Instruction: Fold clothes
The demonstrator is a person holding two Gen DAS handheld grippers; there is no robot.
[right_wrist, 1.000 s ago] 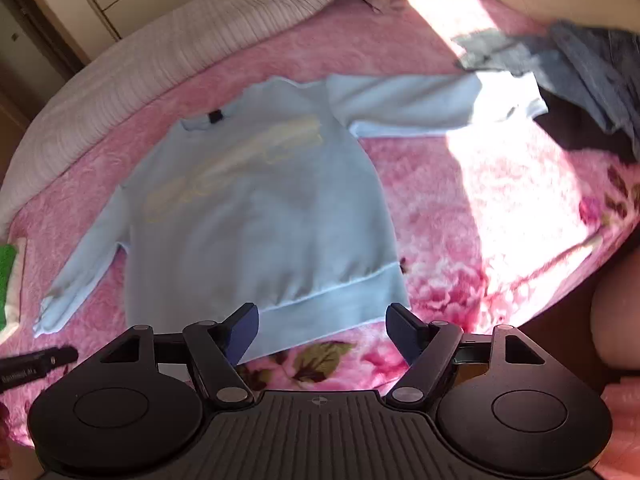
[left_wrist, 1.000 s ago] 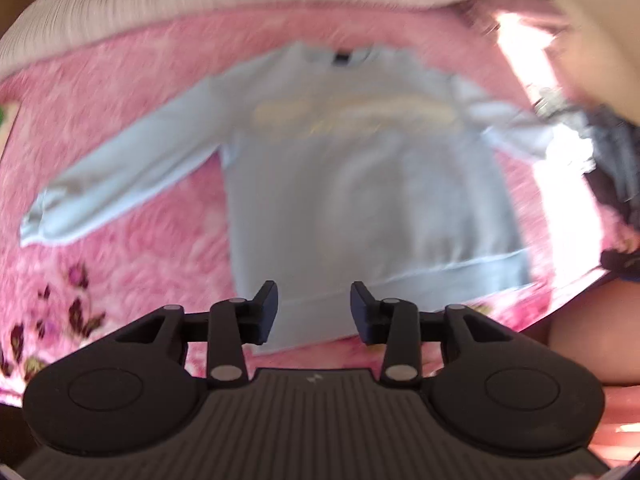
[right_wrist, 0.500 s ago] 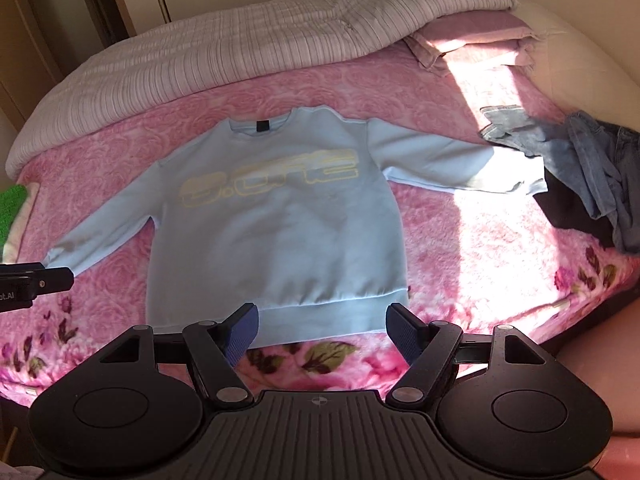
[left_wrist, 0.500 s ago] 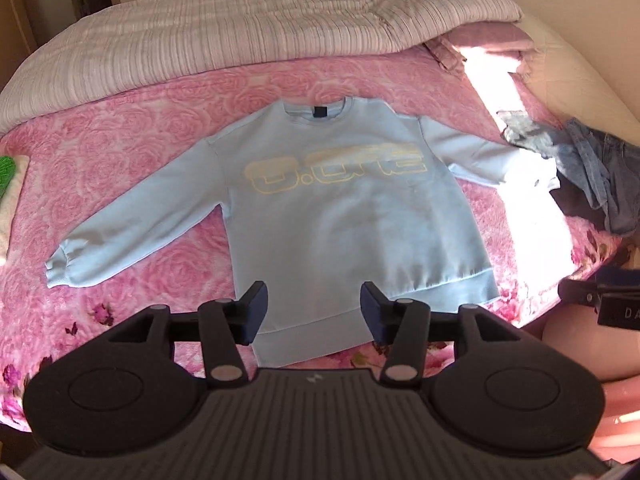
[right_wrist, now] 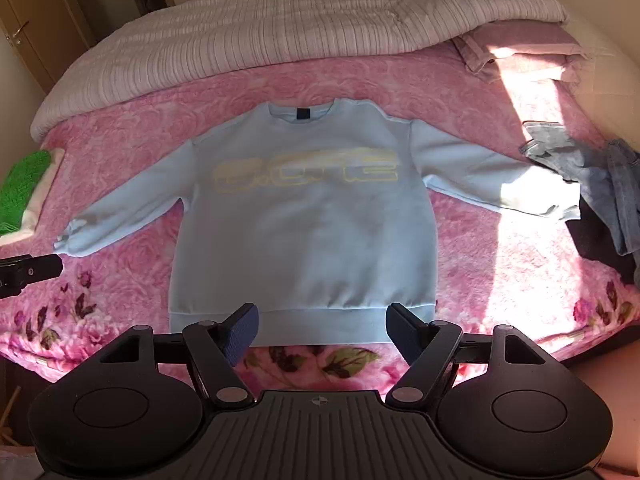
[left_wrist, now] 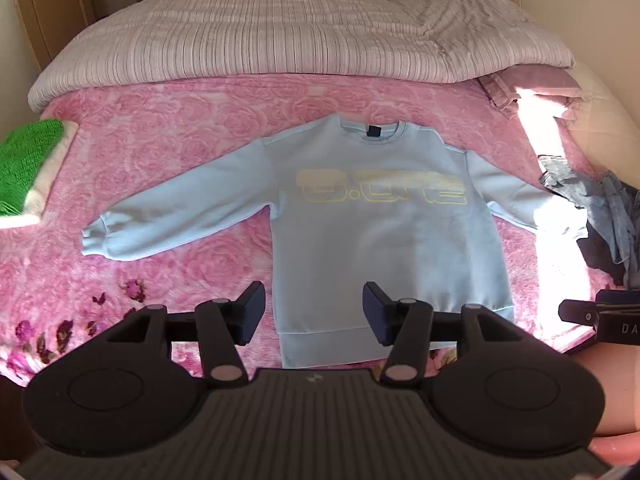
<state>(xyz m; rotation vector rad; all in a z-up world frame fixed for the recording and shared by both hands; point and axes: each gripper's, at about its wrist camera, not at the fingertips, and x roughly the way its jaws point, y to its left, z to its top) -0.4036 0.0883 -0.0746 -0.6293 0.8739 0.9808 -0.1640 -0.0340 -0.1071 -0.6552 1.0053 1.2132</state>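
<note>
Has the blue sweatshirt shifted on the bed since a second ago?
No. The sweatshirt lies flat as before, its sleeve cuff beside the same jeans; only the cameras pulled back.

A sweatshirt (left_wrist: 384, 236) lies flat on the blanket (left_wrist: 180, 128), jeans (left_wrist: 612, 216) beside its sleeve.

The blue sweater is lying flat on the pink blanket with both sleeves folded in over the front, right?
Not quite. The blue sweater does lie flat on the pink blanket, but its sleeves are not folded in: both are spread out to the sides, one toward the green towel, the other toward the jeans. The right wrist view shows this clearly.
</note>
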